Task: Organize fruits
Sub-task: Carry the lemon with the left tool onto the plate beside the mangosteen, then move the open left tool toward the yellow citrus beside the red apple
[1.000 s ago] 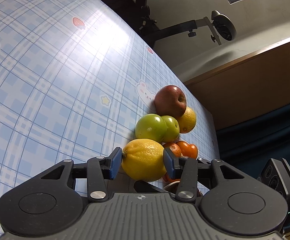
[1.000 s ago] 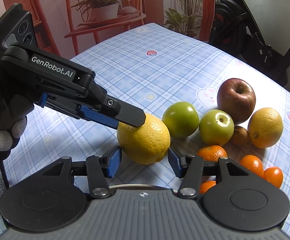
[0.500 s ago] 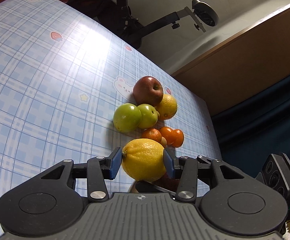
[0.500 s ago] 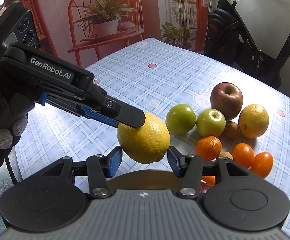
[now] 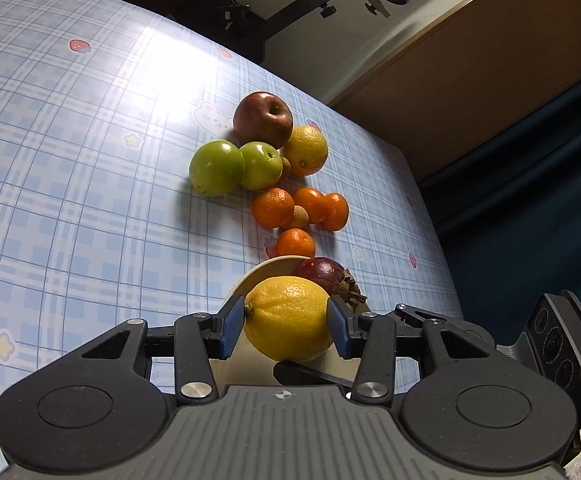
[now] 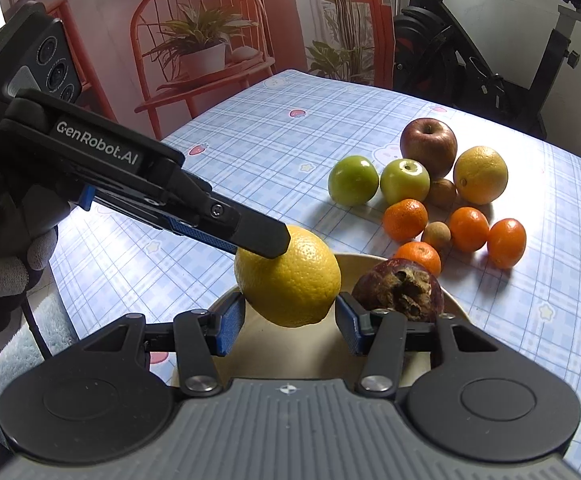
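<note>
A: Left gripper (image 5: pixel 287 327) closed on the yellow lemon (image 5: pixel 288 318), blue pads pressed to its two ends. Long axis runs pad to pad, crosswise to the fingers. Fruit is off the table, hanging over the near part of the cream bowl (image 5: pixel 250 276).

B: Right wrist view agrees. Lemon (image 6: pixel 288 278) sits above the bowl (image 6: pixel 456 304), whose floor shows pale beneath it. The left tool reaches in from the left, one dark finger (image 6: pixel 250 232) across the lemon's upper end. The other finger is hidden behind the fruit.

A: And the right gripper (image 6: pixel 290 326)?

B: Spread wide, holding nothing. Its pads flank the lemon's underside with a gap each side. It waits just below and behind the fruit, pointing over the bowl.

A: Bowl contents?

B: One dark purple fruit with a dried crown (image 6: pixel 398 290), at the right side, just beside the lemon. Left side of the bowl looks free.

A: So the drop is straight down, slightly left, I judge. Left tool is angled down toward the bowl, gloved hand (image 6: pixel 6 248) at its handle.

B: The loose fruit, apples (image 6: pixel 428 146) and tangerines (image 6: pixel 405 219), lie beyond the bowl on the checked cloth (image 6: pixel 250 136).
</note>
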Demonstrator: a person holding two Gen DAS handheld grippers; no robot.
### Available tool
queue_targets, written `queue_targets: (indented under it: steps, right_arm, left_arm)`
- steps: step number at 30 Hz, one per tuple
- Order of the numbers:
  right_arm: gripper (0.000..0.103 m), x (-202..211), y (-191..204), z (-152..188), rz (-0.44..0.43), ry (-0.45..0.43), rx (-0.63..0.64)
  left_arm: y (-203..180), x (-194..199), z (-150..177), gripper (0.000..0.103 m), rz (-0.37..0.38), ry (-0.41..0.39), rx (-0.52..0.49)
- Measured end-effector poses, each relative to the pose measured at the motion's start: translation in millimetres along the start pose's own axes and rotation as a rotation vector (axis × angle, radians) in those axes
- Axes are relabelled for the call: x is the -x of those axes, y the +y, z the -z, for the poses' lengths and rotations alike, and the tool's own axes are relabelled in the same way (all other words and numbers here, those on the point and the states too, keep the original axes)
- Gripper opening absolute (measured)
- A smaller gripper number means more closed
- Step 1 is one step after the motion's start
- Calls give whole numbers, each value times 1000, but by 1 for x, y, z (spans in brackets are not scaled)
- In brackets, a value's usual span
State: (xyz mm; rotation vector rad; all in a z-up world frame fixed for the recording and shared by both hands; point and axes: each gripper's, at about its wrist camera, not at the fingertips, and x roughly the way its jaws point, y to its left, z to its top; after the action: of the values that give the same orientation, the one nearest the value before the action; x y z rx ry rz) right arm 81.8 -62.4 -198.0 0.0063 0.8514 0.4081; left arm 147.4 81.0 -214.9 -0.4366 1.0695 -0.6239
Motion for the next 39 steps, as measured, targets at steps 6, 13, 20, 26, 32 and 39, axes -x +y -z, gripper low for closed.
queue_targets:
  steps: [6,13,20,26,32,39]
  right_arm:
    - [53,-5,-8,9,-14,11,-74]
    - [53,-9,-16,16,-24,2,-137]
    - [49,-11,-17,16,-14,-6,-143]
    - [49,-9,-16,18,-13,-17,-148]
    - [49,-7,-13,17,-5,-26,-133]
    - [49,1,-7,17,2,-41,-123]
  left_arm:
    - [-3,-10,1,47,-30,31,-26]
    - [-5,-19,-1,48,-53,42,-42]
    - [-4,-25,-8,48,-62,33,-39]
    - [-2,-26,-10,47,-59,35,-28]
    - [-7,-16,-7,47,-62,-11,-34]
    - [-22,0,-6,47,-100,-77,-94]
